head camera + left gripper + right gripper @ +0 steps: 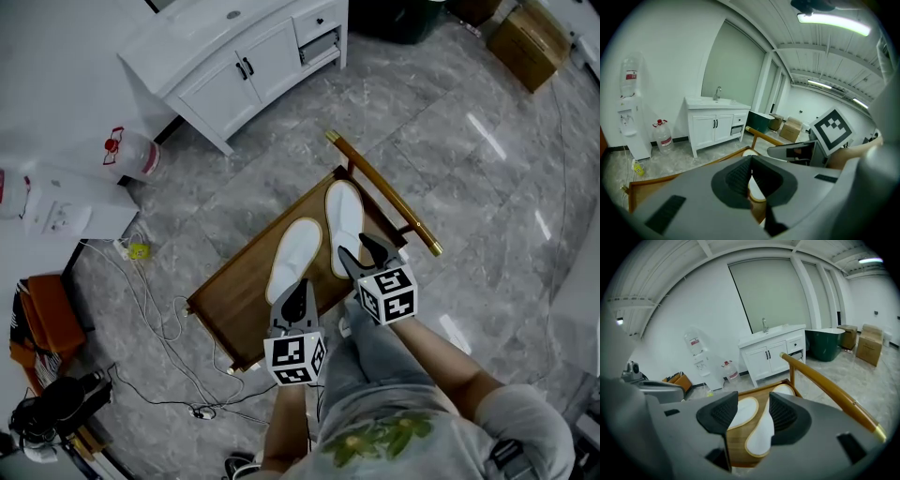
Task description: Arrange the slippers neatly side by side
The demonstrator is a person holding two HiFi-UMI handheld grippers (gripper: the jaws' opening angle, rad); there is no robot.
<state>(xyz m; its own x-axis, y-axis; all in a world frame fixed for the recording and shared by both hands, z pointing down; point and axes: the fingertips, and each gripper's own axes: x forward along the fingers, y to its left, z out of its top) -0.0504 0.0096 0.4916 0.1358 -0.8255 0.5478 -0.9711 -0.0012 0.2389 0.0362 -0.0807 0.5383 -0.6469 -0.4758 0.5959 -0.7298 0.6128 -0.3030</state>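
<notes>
Two white slippers lie soles up on a wooden seat [239, 286] that has a raised rail [384, 192] on its right side. The left slipper [293, 258] sits a little nearer to me than the right slipper [344, 216]. My left gripper [298, 291] hovers over the heel of the left slipper, its fingertips together and nothing held. In the left gripper view, my left gripper [751, 161] shows white slipper [757, 190] below its tips. My right gripper [366, 251] is open by the right slipper's heel. From the right gripper view, that slipper [761, 439] lies under my right gripper [753, 409].
A white vanity cabinet [248, 56] stands beyond the seat. A water bottle [131, 155] and a white dispenser [56, 202] are at the left. Cables [159, 319] trail over the grey floor left of the seat. A cardboard box [530, 37] sits at the far right.
</notes>
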